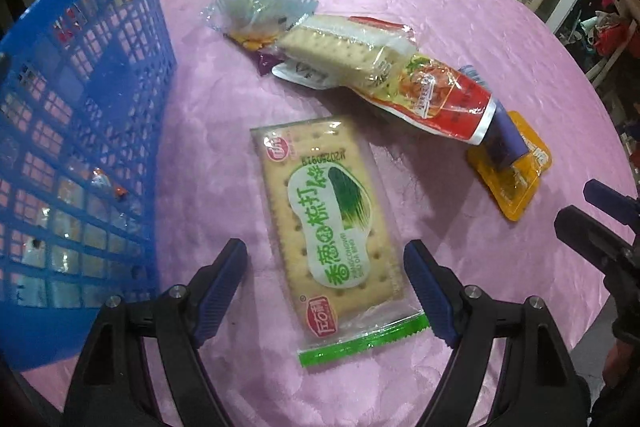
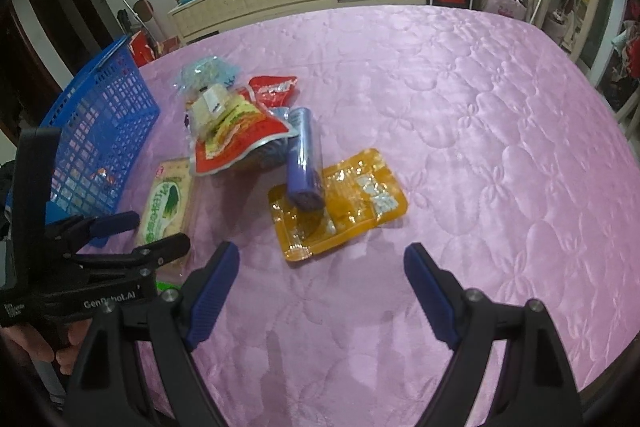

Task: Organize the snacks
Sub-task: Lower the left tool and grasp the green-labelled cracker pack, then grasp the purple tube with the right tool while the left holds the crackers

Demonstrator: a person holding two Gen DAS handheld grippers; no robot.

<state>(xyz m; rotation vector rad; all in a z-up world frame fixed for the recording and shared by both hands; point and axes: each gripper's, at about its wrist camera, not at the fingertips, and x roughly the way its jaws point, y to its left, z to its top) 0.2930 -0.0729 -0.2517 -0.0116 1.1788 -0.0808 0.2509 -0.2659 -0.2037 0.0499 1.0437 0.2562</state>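
A green-labelled cracker pack (image 1: 332, 227) lies flat on the pink tablecloth, between the fingers of my open left gripper (image 1: 326, 259), which is low over its near end. It also shows in the right wrist view (image 2: 168, 203). Behind it lies a pile: a red pouch (image 1: 444, 99), a cracker stack in clear wrap (image 1: 340, 47), a pale blue bag (image 1: 260, 7), a purple tube (image 2: 304, 159) resting on an orange pack (image 2: 344, 203). My right gripper (image 2: 320, 267) is open and empty, just short of the orange pack.
A blue mesh basket (image 1: 80, 131) stands at the left, with some wrapped items inside; it also appears in the right wrist view (image 2: 100, 123). The pink tablecloth (image 2: 460, 147) stretches to the right. Cabinets and shelves stand beyond the table.
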